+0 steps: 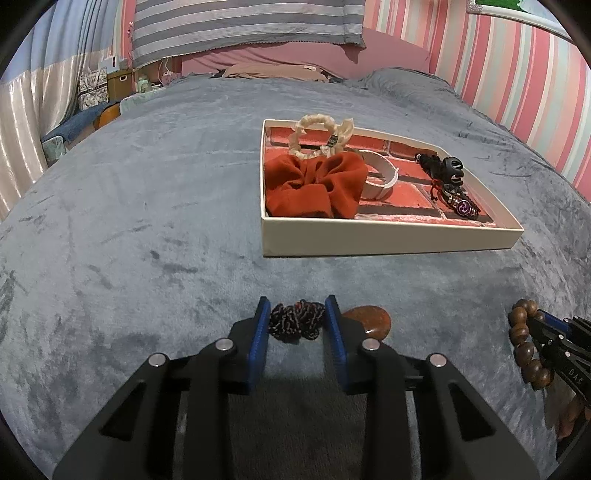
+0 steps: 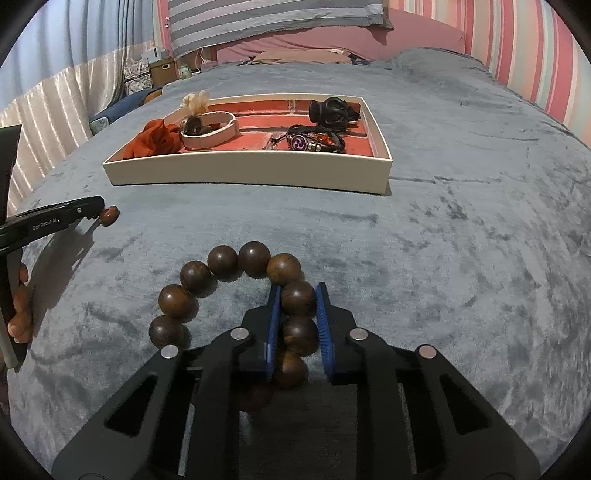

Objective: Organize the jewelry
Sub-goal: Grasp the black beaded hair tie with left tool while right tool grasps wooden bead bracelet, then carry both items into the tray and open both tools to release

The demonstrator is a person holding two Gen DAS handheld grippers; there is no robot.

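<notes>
Grey-blue plush bedspread [image 1: 147,221], pink striped wall [image 1: 517,81], striped pillow [image 1: 243,29], pale curtains [image 1: 26,110]

Glossy wooden bead bracelet [image 2: 236,291] lies on a plush, matt grey blanket [image 2: 461,258].

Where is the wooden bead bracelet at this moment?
In the right wrist view the wooden bead bracelet lies on the grey blanket, nearer than the tray, with the right gripper closed on one bead.
</notes>
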